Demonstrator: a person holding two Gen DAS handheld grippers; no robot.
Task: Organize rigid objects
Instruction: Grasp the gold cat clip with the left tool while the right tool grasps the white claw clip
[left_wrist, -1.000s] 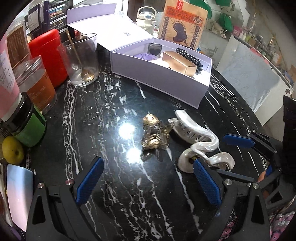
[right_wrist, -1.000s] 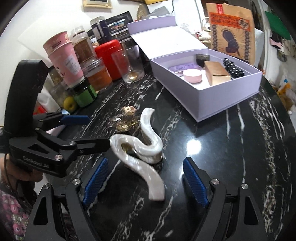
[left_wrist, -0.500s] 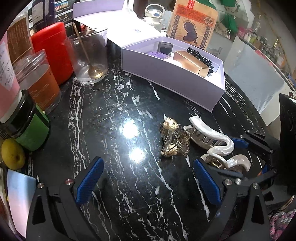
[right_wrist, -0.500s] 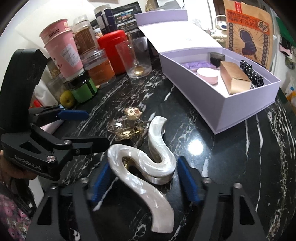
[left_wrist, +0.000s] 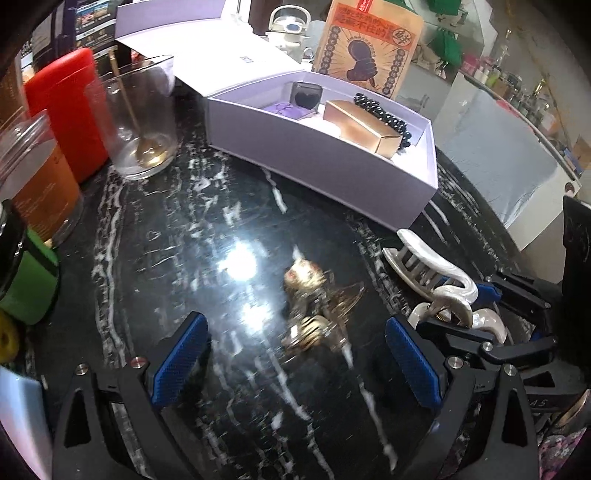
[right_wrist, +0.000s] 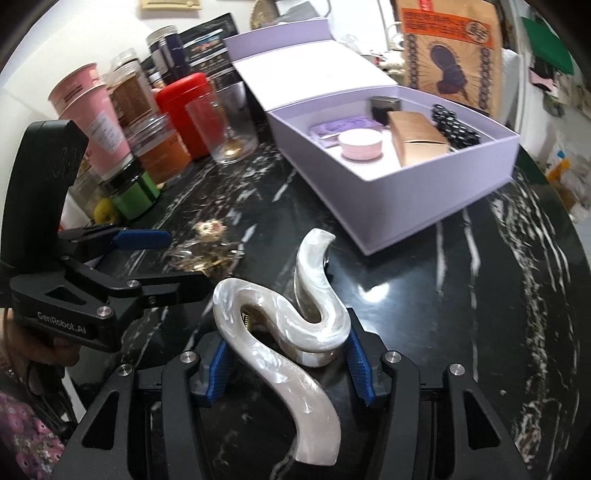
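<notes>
A pearl-white wavy hair claw (right_wrist: 284, 328) lies on the black marble table; my right gripper (right_wrist: 286, 363) is shut on its middle. The claw also shows at the right of the left wrist view (left_wrist: 436, 280). A small gold ornament (left_wrist: 314, 306) lies on the table between the fingers of my open left gripper (left_wrist: 295, 362); in the right wrist view the gold ornament (right_wrist: 207, 247) is left of the claw. An open lilac box (right_wrist: 436, 199) behind them holds a gold carton (right_wrist: 417, 142), a pink round tin (right_wrist: 360, 146), black beads (right_wrist: 454, 125) and a small dark case.
Along the left edge of the table stand a drinking glass with a gold spoon (left_wrist: 138, 118), a red canister (left_wrist: 70, 107), an orange jar (left_wrist: 33, 184), a green jar (left_wrist: 26, 280) and pink cups (right_wrist: 92, 118). A brown printed bag (left_wrist: 369, 44) stands behind the box.
My right gripper has moved forward and closed on the white hair claw. My left gripper has advanced so that the gold ornament now lies between its open fingers.
</notes>
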